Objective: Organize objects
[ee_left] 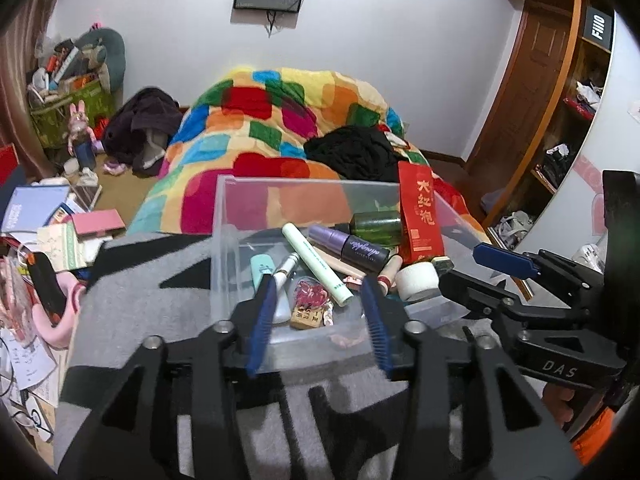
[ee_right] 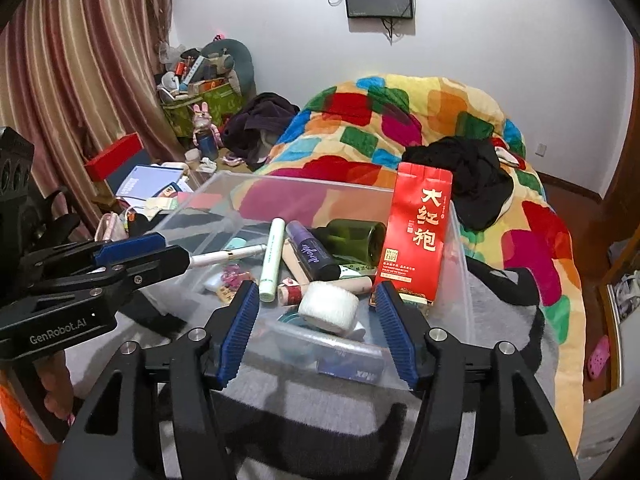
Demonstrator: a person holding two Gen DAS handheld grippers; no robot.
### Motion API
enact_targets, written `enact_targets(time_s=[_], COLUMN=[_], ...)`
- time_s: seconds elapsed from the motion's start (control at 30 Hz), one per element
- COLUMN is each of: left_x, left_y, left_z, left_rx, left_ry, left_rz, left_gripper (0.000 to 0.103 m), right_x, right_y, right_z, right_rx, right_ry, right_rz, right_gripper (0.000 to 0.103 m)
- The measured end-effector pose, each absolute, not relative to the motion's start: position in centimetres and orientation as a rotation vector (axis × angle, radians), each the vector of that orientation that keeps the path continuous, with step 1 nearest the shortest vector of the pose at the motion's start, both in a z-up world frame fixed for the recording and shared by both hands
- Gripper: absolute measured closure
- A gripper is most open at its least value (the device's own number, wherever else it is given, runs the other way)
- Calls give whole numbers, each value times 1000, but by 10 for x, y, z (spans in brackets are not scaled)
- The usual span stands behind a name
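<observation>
A clear plastic bin [ee_left: 224, 216] [ee_right: 460, 248] sits on a grey and black blanket on the bed. It holds a red tea packet [ee_left: 420, 212] [ee_right: 418, 232] standing upright, a green bottle [ee_left: 376, 226] [ee_right: 352, 236], a purple-capped dark bottle [ee_left: 352, 246] [ee_right: 312, 254], a pale green tube [ee_left: 316, 264] [ee_right: 272, 260], a white tape roll [ee_left: 418, 280] [ee_right: 330, 306] and small items. My left gripper [ee_left: 320, 320] is open and empty over the bin's near edge. My right gripper [ee_right: 318, 328] is open and empty, with the tape roll between its fingers' line of sight.
A colourful patchwork quilt [ee_left: 280, 120] [ee_right: 400, 120] and black clothes [ee_left: 352, 152] lie behind the bin. Books, papers and boxes [ee_left: 48, 216] clutter the left side. A wooden shelf [ee_left: 560, 140] stands at the right. The right gripper shows in the left wrist view [ee_left: 504, 260].
</observation>
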State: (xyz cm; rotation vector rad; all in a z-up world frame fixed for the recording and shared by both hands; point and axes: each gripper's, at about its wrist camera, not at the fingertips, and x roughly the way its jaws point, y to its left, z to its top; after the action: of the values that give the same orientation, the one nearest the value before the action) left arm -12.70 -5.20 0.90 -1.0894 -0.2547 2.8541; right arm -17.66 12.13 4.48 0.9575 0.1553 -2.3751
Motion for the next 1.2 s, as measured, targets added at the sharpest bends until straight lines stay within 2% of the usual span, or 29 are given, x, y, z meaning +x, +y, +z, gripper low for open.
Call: enact_targets(time_s=[0.27, 0.37, 0.5, 0.8, 1.2], left_x=[-97, -88, -76, -67, -67], left_y=[-40, -34, -30, -32, -29], left_z=[23, 24, 20, 9, 3], left_rx=[-981, -946, -915, -931, -950], left_ry=[-178, -153, -183, -215, -202], left_rz=[2894, 2901, 2915, 2965, 2962], left_gripper=[27, 25, 18, 14, 14], right_x=[-149, -138, -125, -114, -112], right_y=[135, 140, 146, 154, 153], right_z=[62, 65, 66, 60, 56], right_rx=[853, 823, 791, 790, 805], right_ry=[148, 164, 193, 184, 172], right_rz=[-2410, -2432, -2463, -2435, -2415], right_gripper=[26, 21, 19, 19, 19])
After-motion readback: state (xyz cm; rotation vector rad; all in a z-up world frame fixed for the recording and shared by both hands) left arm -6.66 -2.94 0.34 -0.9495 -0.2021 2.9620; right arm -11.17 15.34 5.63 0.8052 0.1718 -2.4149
